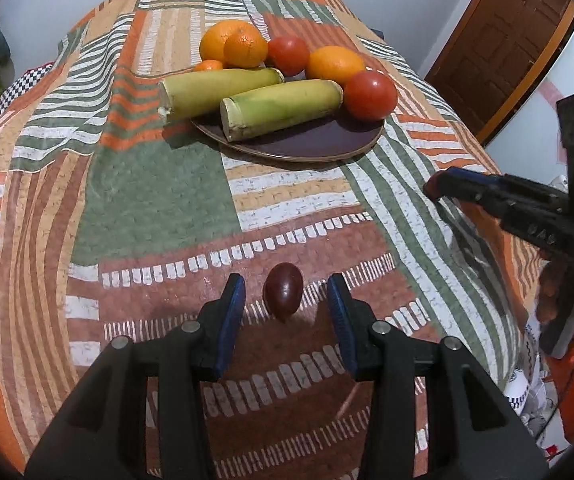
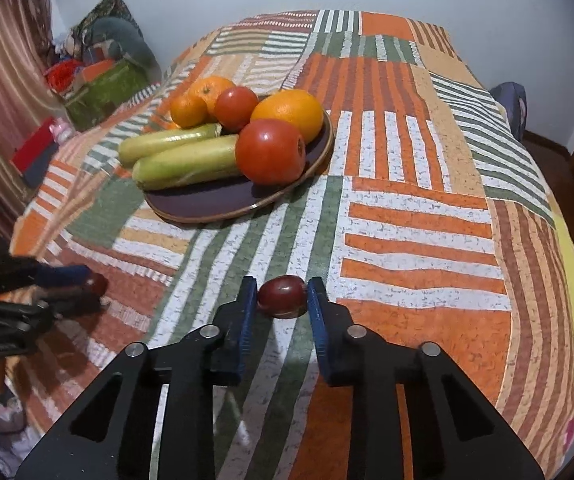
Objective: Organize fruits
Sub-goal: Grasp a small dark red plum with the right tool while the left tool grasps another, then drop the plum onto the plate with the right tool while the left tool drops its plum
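Note:
Two small dark red fruits lie on the patterned bedspread. In the left wrist view one dark red fruit [image 1: 283,298] sits between the blue pads of my left gripper [image 1: 287,300], with a gap on each side; the gripper is open. In the right wrist view my right gripper [image 2: 282,300] is shut on the other dark red fruit [image 2: 283,295], both pads touching it. Farther back a brown plate [image 1: 327,148] holds oranges [image 1: 335,65], tomatoes [image 1: 370,95] and two pale green stalks [image 1: 283,106]. Each gripper shows in the other's view: the right gripper [image 1: 433,186], the left gripper [image 2: 83,280].
The striped bedspread [image 2: 407,220] covers the whole surface and drops off at its edges. A wooden door [image 1: 507,40] stands at the far right. A green box [image 2: 107,88] and piled cloth sit beside the bed at the left. A hand [image 1: 555,292] holds the right gripper.

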A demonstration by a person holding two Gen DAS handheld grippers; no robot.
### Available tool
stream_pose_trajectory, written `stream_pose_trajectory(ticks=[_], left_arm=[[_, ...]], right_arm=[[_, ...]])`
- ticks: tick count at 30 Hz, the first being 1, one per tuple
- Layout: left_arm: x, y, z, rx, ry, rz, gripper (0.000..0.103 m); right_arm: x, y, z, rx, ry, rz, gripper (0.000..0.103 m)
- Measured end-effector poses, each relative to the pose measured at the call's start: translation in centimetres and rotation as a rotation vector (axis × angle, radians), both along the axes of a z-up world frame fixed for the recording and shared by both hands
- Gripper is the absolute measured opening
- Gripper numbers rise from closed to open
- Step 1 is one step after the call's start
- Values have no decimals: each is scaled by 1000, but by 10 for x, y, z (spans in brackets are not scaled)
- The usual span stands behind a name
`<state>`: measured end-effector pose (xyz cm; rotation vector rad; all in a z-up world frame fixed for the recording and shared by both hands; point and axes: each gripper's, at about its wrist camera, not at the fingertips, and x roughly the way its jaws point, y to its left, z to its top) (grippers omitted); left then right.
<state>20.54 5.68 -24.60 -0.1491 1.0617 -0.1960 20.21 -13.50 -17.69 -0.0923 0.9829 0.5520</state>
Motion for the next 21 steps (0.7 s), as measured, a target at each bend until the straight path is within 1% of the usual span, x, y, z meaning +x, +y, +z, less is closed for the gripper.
stream_pose_trajectory(ticks=[1,3,4,7,10,11,12,13,15,16,21], left_arm=[[0,-1,0,3,-5,2,42],[1,-3,0,18,-14,6,32],[2,-4,-1,27,-16,4,24],[2,-5,-1,54,-28,8,18],[1,-1,2,43,-35,12,18],[0,0,4,43,-40,15,18],[0,2,6,41,-46,18,18],[0,3,8,38,-53,20,18],[1,5,12,34,-62,24,18],[1,6,14,31,-65,26,18],[6,5,16,21,-70,29,18]], right_arm=[[-1,0,3,8,-4,2,20],[-3,1,7,14,-17,5,19],[-4,2,10,17,-24,10,19],[-6,6,14,7,-49,14,19],[-6,8,14,6,-50,18,19],[-7,9,13,-11,-55,19,19],[-8,9,12,-26,-61,19,22],[-8,10,11,-43,-62,18,25],[-7,8,7,-51,-54,12,43],[-7,6,6,-50,-53,4,44],[2,-2,-4,-16,-4,-12,45]])
